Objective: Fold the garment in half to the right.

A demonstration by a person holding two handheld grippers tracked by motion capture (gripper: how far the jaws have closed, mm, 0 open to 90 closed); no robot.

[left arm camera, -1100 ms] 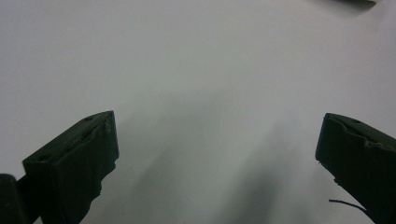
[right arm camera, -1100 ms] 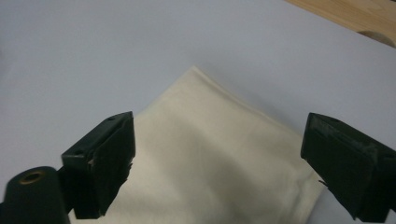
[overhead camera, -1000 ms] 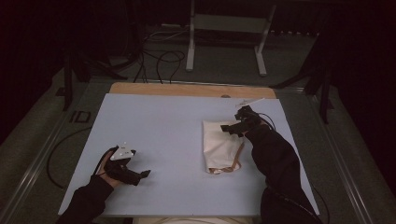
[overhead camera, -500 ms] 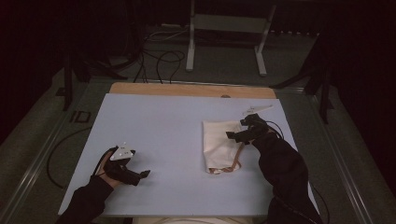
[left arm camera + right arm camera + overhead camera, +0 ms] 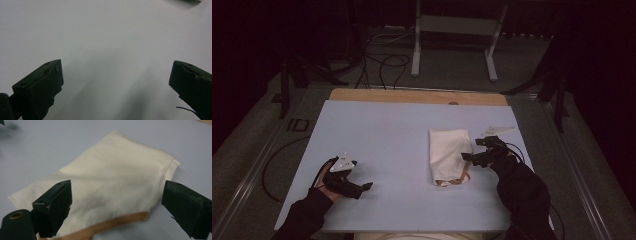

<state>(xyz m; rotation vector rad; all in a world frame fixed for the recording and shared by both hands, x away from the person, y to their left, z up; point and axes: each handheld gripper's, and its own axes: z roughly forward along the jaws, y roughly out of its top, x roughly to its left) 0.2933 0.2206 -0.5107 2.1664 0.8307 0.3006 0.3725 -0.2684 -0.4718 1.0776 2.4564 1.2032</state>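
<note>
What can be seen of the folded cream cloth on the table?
The cream cloth is soft woven fabric, folded into a rough rectangle and lying flat on the pale table, right of centre. A tan ribbed band edges its near end. A fold line crosses its top layer. The right gripper hovers at its right edge, fingers spread wide, not gripping it.

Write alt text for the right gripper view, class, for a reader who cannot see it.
A folded cream cloth garment with a tan ribbed band lies flat on a pale blue table top, framed between the two wide-open black jaws of the right gripper, which rise from the bottom corners. Neither jaw touches the cloth.
</note>
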